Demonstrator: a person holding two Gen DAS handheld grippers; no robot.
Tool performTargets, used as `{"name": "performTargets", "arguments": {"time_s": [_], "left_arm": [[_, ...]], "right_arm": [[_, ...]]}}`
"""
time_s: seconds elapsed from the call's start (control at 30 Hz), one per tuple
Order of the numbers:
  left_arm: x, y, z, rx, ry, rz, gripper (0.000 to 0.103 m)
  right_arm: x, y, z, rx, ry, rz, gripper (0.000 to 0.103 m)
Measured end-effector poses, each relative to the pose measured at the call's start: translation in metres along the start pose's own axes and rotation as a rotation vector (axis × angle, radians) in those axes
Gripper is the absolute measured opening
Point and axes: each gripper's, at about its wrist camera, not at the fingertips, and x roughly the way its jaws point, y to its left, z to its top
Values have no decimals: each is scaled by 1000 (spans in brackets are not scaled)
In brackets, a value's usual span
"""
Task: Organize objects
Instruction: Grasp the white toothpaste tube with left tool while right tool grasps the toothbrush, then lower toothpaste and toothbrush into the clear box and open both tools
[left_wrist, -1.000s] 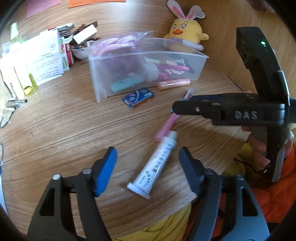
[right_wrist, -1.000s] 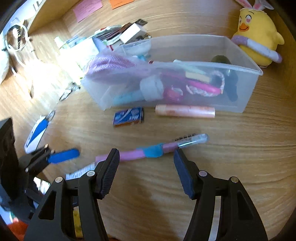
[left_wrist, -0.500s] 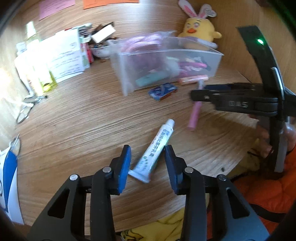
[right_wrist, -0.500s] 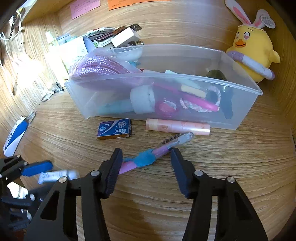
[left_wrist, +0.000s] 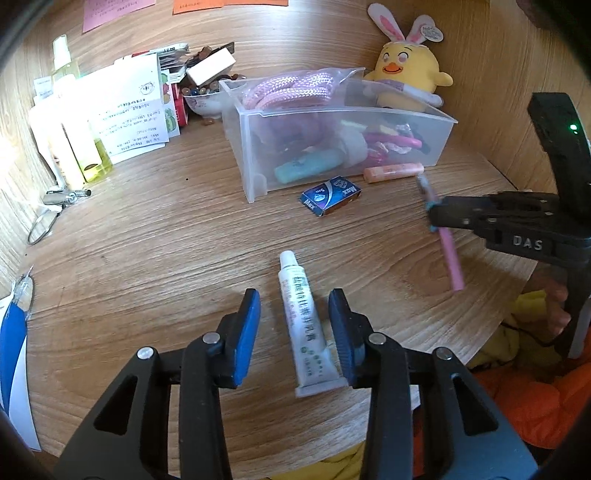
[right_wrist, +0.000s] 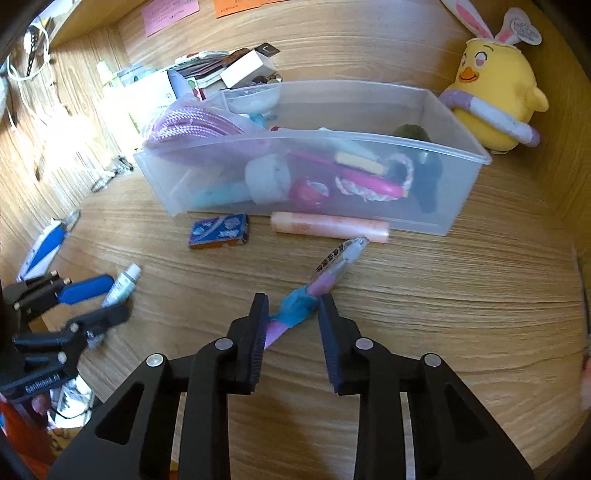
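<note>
A white tube (left_wrist: 303, 325) lies on the wooden desk between the jaws of my left gripper (left_wrist: 294, 325), which is open around it; the right pad touches or nearly touches its crimped end. It also shows in the right wrist view (right_wrist: 122, 284). A pink pen (right_wrist: 332, 267) with a blue grip lies between the jaws of my right gripper (right_wrist: 291, 319), which is open around it. The pen also shows in the left wrist view (left_wrist: 448, 254). A clear plastic bin (right_wrist: 436, 225) holding several items stands behind.
A blue Max box (left_wrist: 330, 195) and an orange tube (left_wrist: 393, 172) lie in front of the bin (left_wrist: 255, 173). A yellow plush chick (right_wrist: 495, 92) sits at the back right. Papers and bottles (left_wrist: 92, 122) stand at the back left. The desk's front edge is close.
Both grippers have narrowed and moved forward. The left now straddles the white tube lengthwise. The right has closed in around the pen's blue grip.
</note>
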Motion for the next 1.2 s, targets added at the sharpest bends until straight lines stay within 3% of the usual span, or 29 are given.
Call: {"name": "performTargets", "arguments": {"time_s": [0.1,0.17,0.23,0.37,0.47,0.53,0.67,0.73,0.83,1.2], "left_arm": [[0,-2,0,-1,-6,21,29],[1,-3,0,-6,-8,38,15],[3,-5,2,-6,-10,45,15],[4,-11,4,3,-18,41,15],[3,-18,8,9,-32,18,15],[2,-22,12,10,-46,4,16],[1,-29,21,3,-63,-29,15],[1,-31,25,-5,-71,-47,15],[1,-35,33,-20,-83,-79,15],[-23,-51,80,-51,-220,-147,15]], "right_arm": [[-7,-7,-3,2,20,-30,25],[-11,-13,-4,28,25,-21,25],[-13,-14,-5,38,21,-26,25],[-10,-9,-7,45,5,-14,41],[-9,-2,-8,20,-28,-3,44],[-8,7,-11,-30,-45,-26,40],[-12,11,-17,-83,-60,-47,17],[-15,7,-18,-62,-57,-16,16],[-20,0,-16,4,-57,105,16],[-70,-2,23,-26,-263,146,16]]}}
